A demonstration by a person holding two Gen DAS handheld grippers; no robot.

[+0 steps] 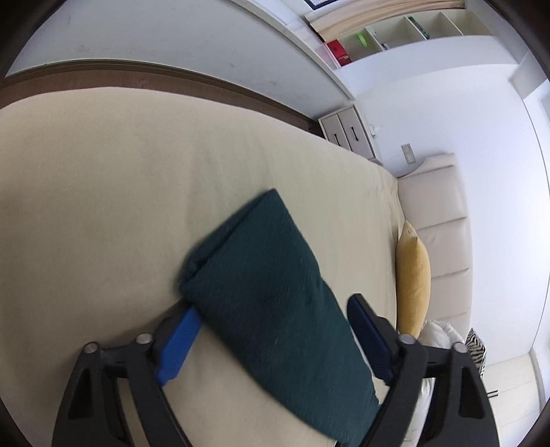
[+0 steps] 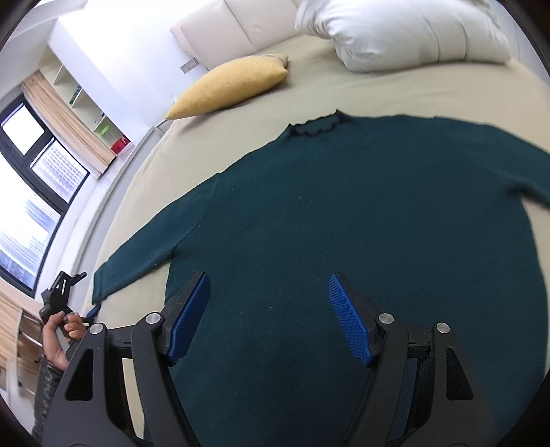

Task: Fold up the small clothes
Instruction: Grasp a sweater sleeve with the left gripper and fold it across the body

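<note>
Right wrist view: a dark green sweater was seen spread flat on the bed, collar toward the yellow cushion and white pillow, both sleeves stretched out sideways. No fold was visible, so the task was judged barely begun. The right gripper was held with its jaws apart above the lower body of the sweater, nothing pinched. The left gripper was positioned at the cuff end of one sleeve, jaws spread on either side of it, pads not pressed on the cloth as far as could be told through blur. Sleeves and body were all left to be folded in.
</note>
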